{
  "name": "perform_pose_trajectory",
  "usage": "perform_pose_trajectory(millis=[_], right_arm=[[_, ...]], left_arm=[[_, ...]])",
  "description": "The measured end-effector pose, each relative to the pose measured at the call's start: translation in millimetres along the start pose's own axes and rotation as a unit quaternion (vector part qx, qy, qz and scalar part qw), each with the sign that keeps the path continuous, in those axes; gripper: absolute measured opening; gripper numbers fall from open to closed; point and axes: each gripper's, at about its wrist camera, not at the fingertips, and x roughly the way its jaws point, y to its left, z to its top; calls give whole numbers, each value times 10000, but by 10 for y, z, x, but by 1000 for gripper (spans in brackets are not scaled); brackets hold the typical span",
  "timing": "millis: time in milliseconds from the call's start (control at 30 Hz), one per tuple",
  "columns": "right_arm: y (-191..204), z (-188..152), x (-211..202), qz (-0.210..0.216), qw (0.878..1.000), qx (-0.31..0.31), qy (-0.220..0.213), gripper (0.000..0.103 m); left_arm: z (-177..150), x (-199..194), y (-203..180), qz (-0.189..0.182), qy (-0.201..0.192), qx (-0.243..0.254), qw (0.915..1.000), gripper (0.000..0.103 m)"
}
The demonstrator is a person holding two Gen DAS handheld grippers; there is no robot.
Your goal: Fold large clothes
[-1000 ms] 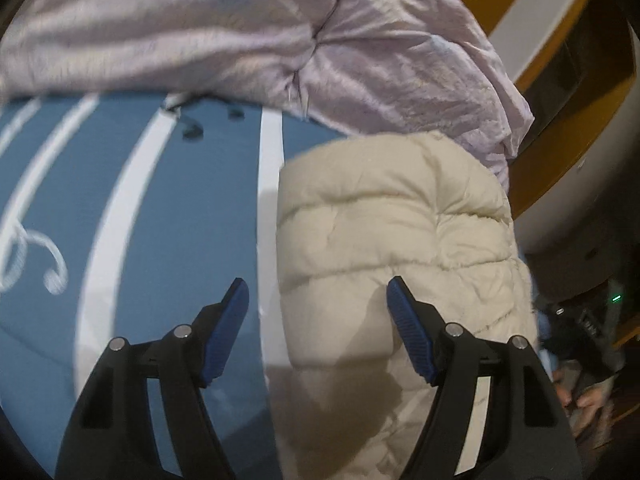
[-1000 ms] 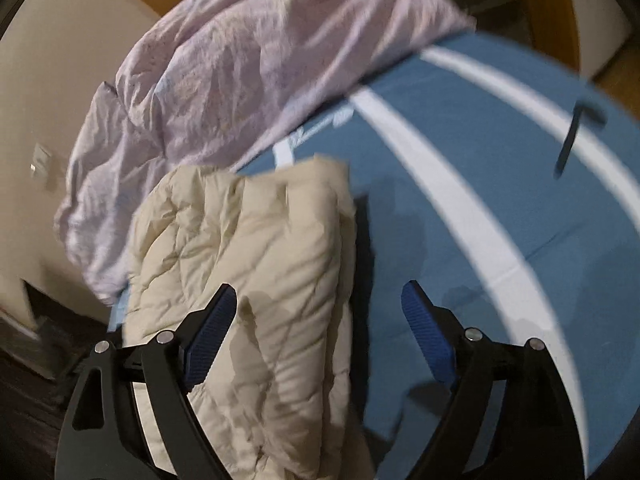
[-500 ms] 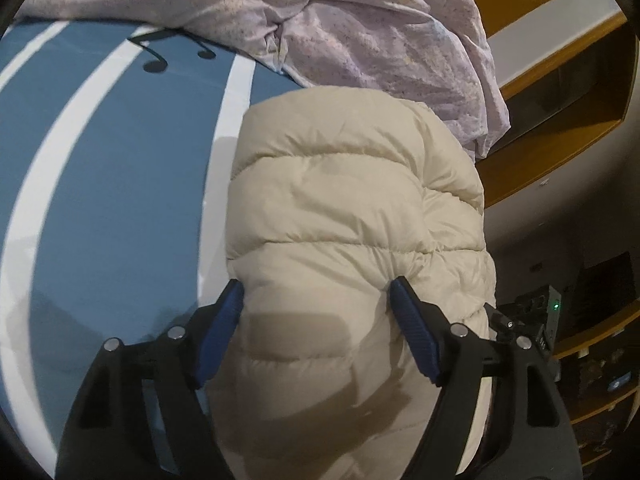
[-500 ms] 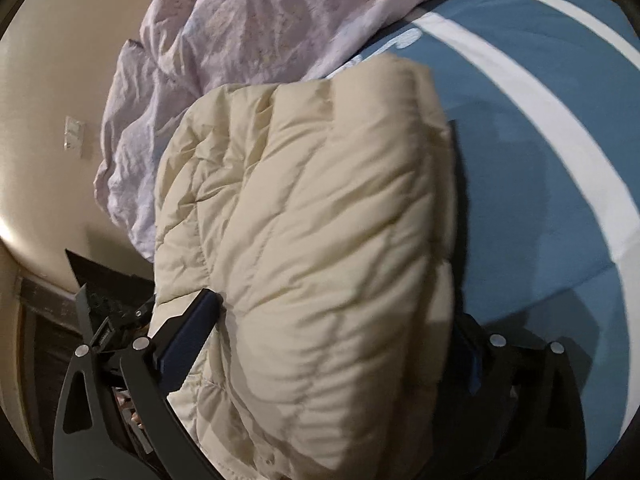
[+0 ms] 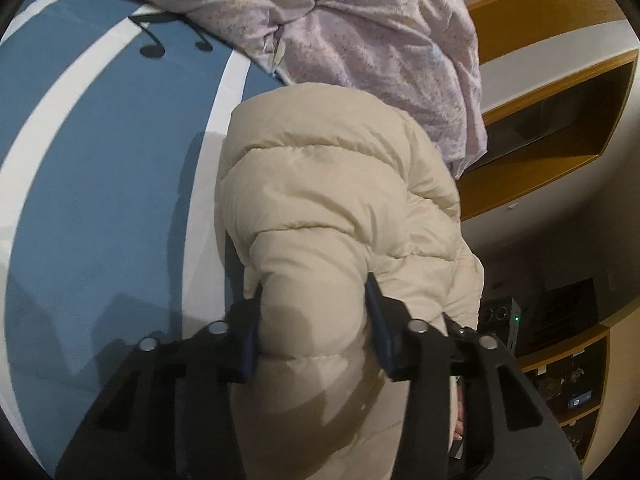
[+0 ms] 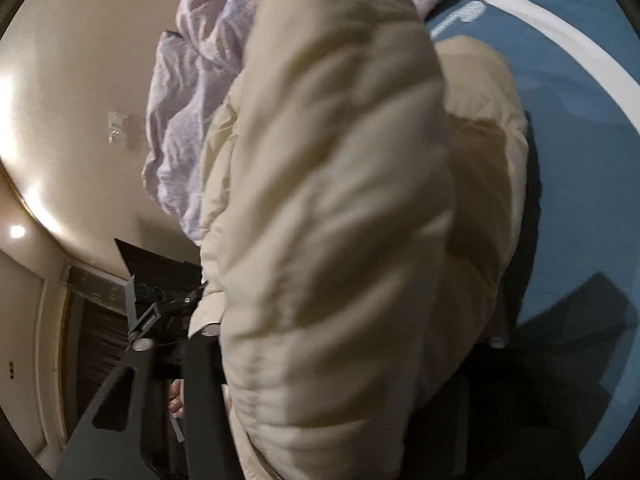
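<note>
A cream puffer jacket (image 5: 328, 184) lies folded on a blue bed sheet with white stripes (image 5: 100, 160). My left gripper (image 5: 314, 304) is closing on the jacket's near end, and its blue pads dent the padding on both sides. In the right wrist view the jacket (image 6: 340, 160) bulges up and fills the picture. My right gripper (image 6: 352, 332) is closing around it too. The fabric hides that gripper's pads, and only the black finger frames show on either side.
A crumpled lilac duvet (image 5: 360, 28) is heaped at the far end of the bed, touching the jacket; it also shows as duvet (image 6: 188, 112). Wooden shelves (image 5: 560, 120) and dark equipment stand beyond the bed's right edge. Bare sheet (image 6: 580, 120) lies beside the jacket.
Both grippers moved in over the jacket and narrowed from wide open onto it. The jacket now bunches up between the fingers and rises toward the right camera.
</note>
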Motion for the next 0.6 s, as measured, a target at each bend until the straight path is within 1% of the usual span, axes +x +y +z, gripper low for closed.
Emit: perform_pose_trajectory(millis=[100, 267, 467, 600], right_arm=[[160, 46, 75, 22, 9997, -234, 27, 37], [414, 199, 323, 110, 9988, -470, 99, 34], [757, 454, 749, 190, 9965, -773, 238, 34], [894, 563, 994, 230, 9950, -903, 354, 34]], left_arm=[[44, -117, 8, -90, -158, 10, 9998, 37], [174, -364, 69, -249, -444, 34, 9987, 35], [427, -662, 165, -103, -864, 122, 9961, 35], [643, -786, 348, 35, -1058, 37, 9944, 35]])
